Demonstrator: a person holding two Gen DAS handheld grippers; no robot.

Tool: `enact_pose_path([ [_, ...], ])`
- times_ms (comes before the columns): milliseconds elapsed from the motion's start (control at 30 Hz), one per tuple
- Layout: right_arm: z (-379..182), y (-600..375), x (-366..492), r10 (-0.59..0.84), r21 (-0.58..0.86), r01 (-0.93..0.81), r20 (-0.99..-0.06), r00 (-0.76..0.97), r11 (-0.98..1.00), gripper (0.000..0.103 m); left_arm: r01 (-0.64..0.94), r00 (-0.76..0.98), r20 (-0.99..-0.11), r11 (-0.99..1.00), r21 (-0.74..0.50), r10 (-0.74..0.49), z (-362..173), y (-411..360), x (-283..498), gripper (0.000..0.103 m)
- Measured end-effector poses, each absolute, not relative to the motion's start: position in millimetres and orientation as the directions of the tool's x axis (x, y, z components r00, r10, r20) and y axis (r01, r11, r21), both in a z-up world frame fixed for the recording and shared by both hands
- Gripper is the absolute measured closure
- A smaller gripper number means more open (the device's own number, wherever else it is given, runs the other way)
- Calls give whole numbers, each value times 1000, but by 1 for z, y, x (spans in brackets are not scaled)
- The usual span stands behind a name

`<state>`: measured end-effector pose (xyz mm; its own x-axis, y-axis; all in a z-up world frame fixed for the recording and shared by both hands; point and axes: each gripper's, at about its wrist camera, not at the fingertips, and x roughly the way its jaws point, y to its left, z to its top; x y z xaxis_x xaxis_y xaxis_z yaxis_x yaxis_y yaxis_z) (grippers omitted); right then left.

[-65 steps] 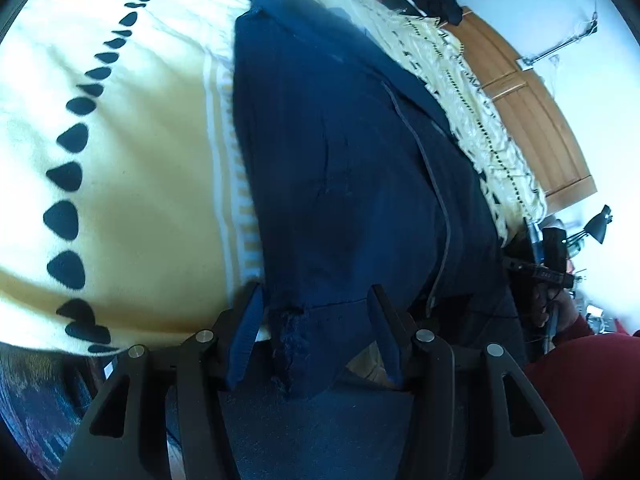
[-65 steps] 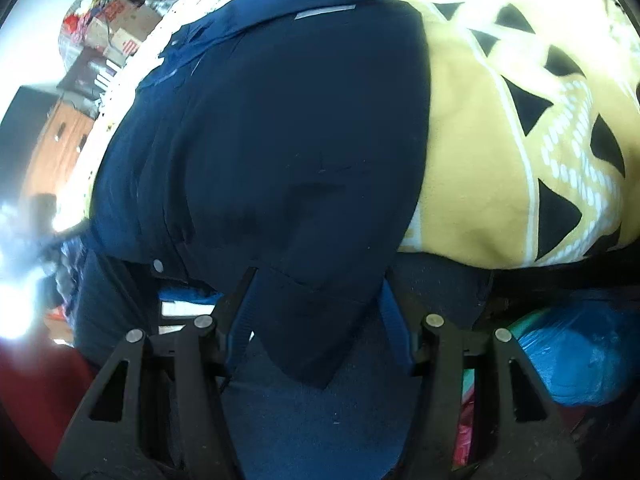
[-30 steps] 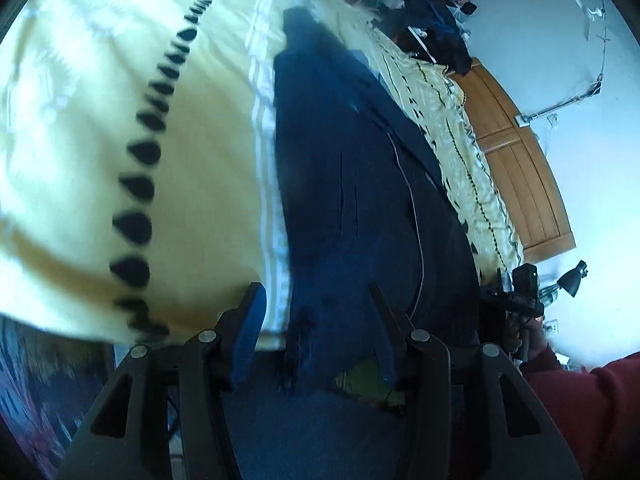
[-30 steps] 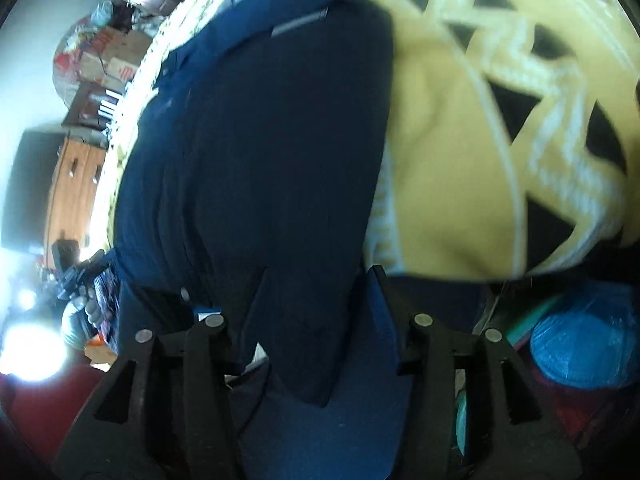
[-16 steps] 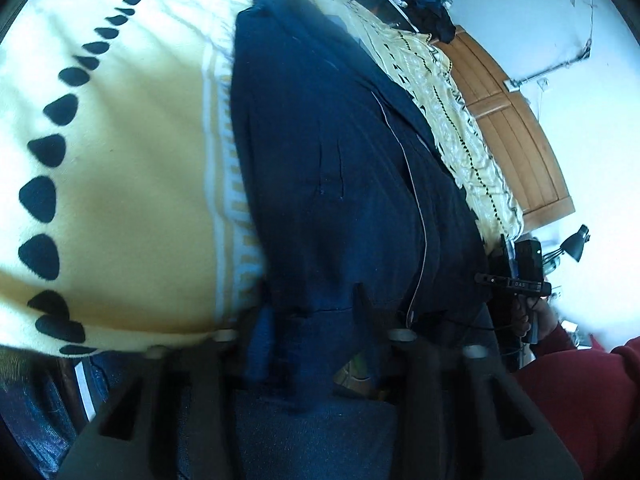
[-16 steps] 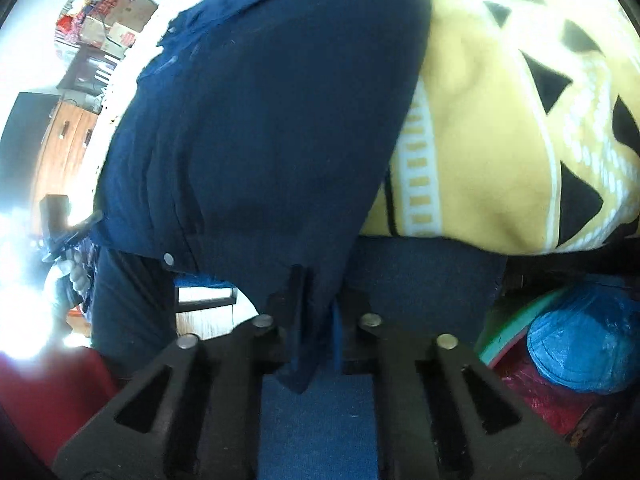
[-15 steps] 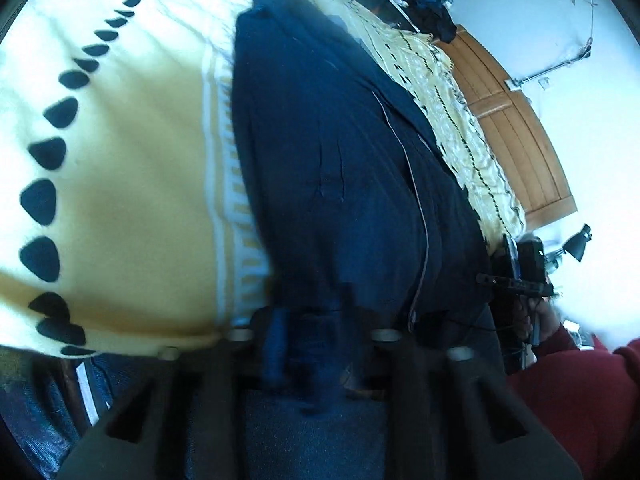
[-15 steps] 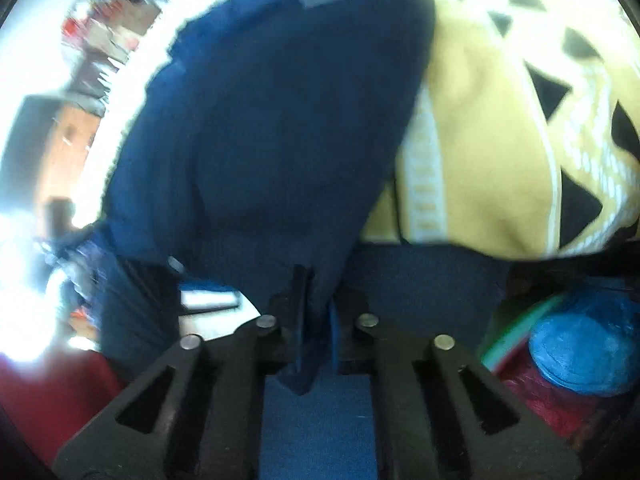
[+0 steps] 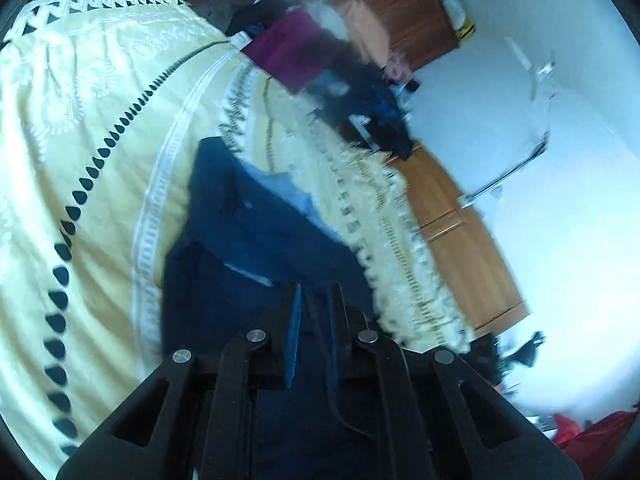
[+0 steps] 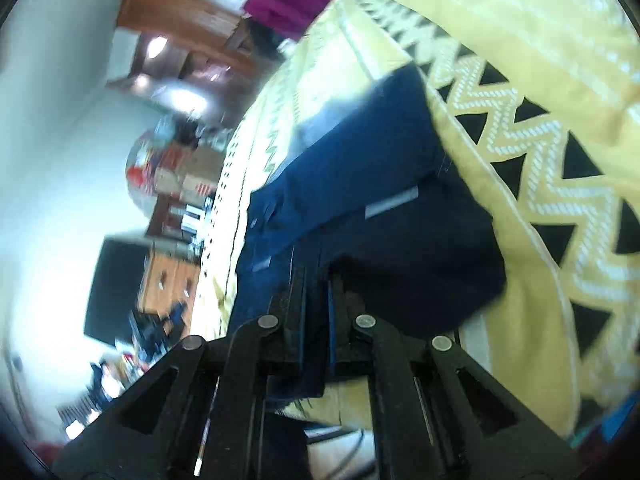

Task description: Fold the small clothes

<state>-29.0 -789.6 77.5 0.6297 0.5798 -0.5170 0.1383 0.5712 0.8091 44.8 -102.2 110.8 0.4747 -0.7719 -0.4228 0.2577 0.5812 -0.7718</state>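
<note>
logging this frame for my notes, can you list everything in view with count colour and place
navy garment: one, dark blue, on the blanket, near edge lifted and pinched by both grippers
blanket: one, pale yellow with black triangle and drop patterns, covers the bed under the garment
maroon cloth: one, purple-red, at the far end of the bed
dark clothes pile: one heap, black and blue, far right edge of the bed, blurred
wooden furniture: brown panels, along the white wall right of the bed
black screen: one, left of the bed in the right wrist view, blurred
left gripper: one, black, shut on the garment
right gripper: one, black, shut on the garment
</note>
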Motion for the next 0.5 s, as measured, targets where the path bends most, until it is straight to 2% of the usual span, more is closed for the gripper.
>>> enact_pose_path([
  [100, 52, -800, -4, 586, 846, 212, -499, 639, 489, 96, 253, 436, -466, 602, -758, -770, 101, -109, 53, 92],
  [167, 33, -801, 8, 575, 834, 258, -528, 625, 487, 96, 246, 432, -489, 621, -744, -757, 98, -110, 51, 82],
  [233, 23, -805, 15, 564, 822, 288, -552, 614, 491, 96, 218, 455, -510, 647, -731, -730, 96, -100, 45, 79],
  [300, 17, -809, 24, 545, 812, 307, -567, 617, 497, 96, 208, 497, -499, 656, -725, -709, 100, -86, 31, 79],
  [367, 15, -813, 31, 530, 803, 311, -577, 621, 508, 96, 201, 533, -484, 659, -725, -694, 105, -70, 20, 68],
  [467, 7, -816, 40, 510, 788, 333, -596, 620, 518, 96, 187, 556, -501, 687, -702, -663, 109, -53, 9, 64],
  [500, 5, -817, 40, 494, 781, 346, -606, 624, 520, 99, 174, 555, -514, 695, -697, -654, 107, -49, 8, 63],
])
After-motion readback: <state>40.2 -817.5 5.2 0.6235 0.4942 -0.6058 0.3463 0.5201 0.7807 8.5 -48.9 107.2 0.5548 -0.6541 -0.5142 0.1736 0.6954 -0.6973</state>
